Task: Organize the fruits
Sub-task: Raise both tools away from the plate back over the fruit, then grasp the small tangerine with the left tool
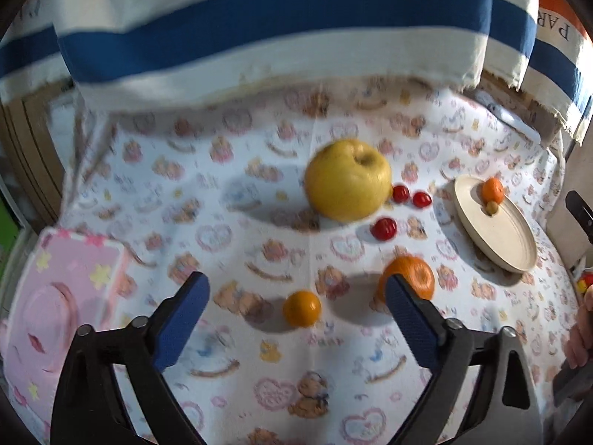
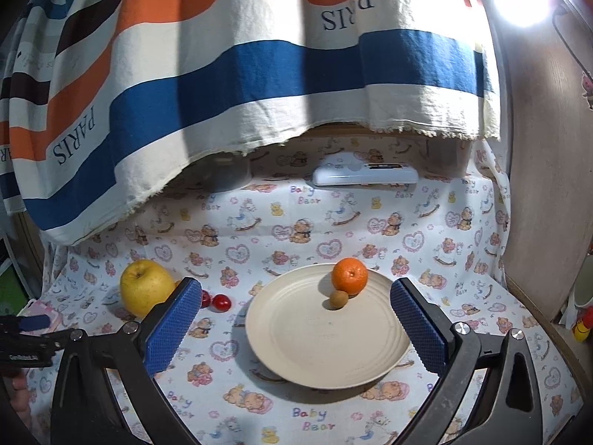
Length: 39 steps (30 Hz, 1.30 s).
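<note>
A large yellow apple (image 1: 348, 180), stem hollow tilted to the side, is seen on the bear-print cloth (image 1: 229, 170) near its middle. Just beside it three small red fruits (image 1: 383, 228) are scattered. Nearer the front edge a small orange (image 1: 301, 308) and a bigger orange (image 1: 411, 276) lie apart. Toward the right edge a cream plate (image 2: 315, 348) is set flat, carrying an orange (image 2: 349, 275) with a small brown fruit (image 2: 338, 299) touching it, both near the plate's far rim.
</note>
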Each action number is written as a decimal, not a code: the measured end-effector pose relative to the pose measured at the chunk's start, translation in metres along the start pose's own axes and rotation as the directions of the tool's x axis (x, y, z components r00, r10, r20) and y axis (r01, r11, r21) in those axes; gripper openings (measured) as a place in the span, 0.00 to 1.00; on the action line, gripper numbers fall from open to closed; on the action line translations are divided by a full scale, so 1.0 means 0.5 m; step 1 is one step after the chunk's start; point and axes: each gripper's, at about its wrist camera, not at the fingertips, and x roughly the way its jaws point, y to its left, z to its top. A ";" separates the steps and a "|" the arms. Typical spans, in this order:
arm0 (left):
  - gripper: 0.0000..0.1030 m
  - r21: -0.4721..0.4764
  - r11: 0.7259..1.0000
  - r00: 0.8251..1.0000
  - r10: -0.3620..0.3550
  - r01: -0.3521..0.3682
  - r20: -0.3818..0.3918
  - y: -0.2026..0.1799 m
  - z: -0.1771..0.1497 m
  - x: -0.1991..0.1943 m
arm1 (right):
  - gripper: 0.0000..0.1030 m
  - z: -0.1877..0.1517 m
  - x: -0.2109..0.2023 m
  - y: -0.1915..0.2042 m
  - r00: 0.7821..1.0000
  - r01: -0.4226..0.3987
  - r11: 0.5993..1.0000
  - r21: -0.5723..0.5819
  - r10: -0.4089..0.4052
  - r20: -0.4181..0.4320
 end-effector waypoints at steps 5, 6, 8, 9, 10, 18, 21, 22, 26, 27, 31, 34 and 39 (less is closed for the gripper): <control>0.79 -0.045 0.999 0.995 -0.033 0.029 -0.097 0.016 -0.007 0.038 | 0.99 -0.003 0.002 0.039 1.000 -0.022 0.999 -0.033 0.022 -0.005; 0.79 -0.057 0.997 0.991 -0.051 0.044 -0.123 0.019 -0.009 0.047 | 0.99 -0.004 0.003 0.046 1.000 -0.026 0.999 -0.038 0.026 -0.009; 0.73 -0.075 0.996 0.986 -0.068 0.058 -0.150 0.023 -0.012 0.056 | 0.99 -0.007 0.007 0.057 0.999 -0.034 0.999 -0.040 0.033 -0.019; 0.68 -0.078 0.996 0.985 -0.065 0.053 -0.159 0.024 -0.014 0.060 | 0.99 -0.009 0.009 0.062 0.999 -0.041 0.998 -0.041 0.040 -0.026; 0.66 -0.077 0.996 0.985 -0.059 0.047 -0.164 0.024 -0.015 0.064 | 0.99 -0.010 0.010 0.066 0.998 -0.046 0.998 -0.043 0.045 -0.033; 0.50 -0.079 0.994 0.976 -0.085 0.070 -0.202 0.026 -0.017 0.080 | 0.99 -0.010 0.010 0.089 0.997 -0.053 0.996 -0.066 0.050 -0.051; 0.47 -0.059 0.997 0.981 -0.062 0.052 -0.184 0.020 -0.014 0.076 | 0.99 -0.010 0.007 0.095 0.996 -0.062 0.995 -0.081 0.057 -0.064; 0.46 -0.052 0.998 0.982 -0.054 0.045 -0.183 0.020 -0.012 0.079 | 0.99 -0.010 0.006 0.095 0.996 -0.060 0.994 -0.086 0.055 -0.063; 0.42 -0.020 0.998 0.982 -0.057 0.055 -0.180 0.010 -0.012 0.089 | 0.99 -0.016 0.002 0.093 0.997 -0.046 0.994 -0.096 0.040 -0.061; 0.42 0.001 0.999 0.983 -0.044 0.045 -0.176 0.003 -0.012 0.090 | 0.99 -0.017 0.004 0.090 0.997 -0.041 0.995 -0.091 0.035 -0.065; 0.26 0.035 0.999 0.982 -0.033 0.040 -0.184 -0.006 -0.015 0.102 | 0.99 -0.016 0.010 0.080 0.995 -0.039 0.997 -0.064 0.033 -0.089; 0.26 0.059 0.998 0.989 -0.027 0.036 -0.145 -0.016 -0.016 0.092 | 0.99 -0.010 0.012 0.080 0.995 -0.034 0.998 -0.059 0.028 -0.096; 0.26 0.053 0.997 0.998 -0.062 0.063 -0.007 -0.011 -0.002 0.038 | 0.99 0.015 0.025 0.105 0.990 -0.058 0.996 -0.061 0.050 -0.131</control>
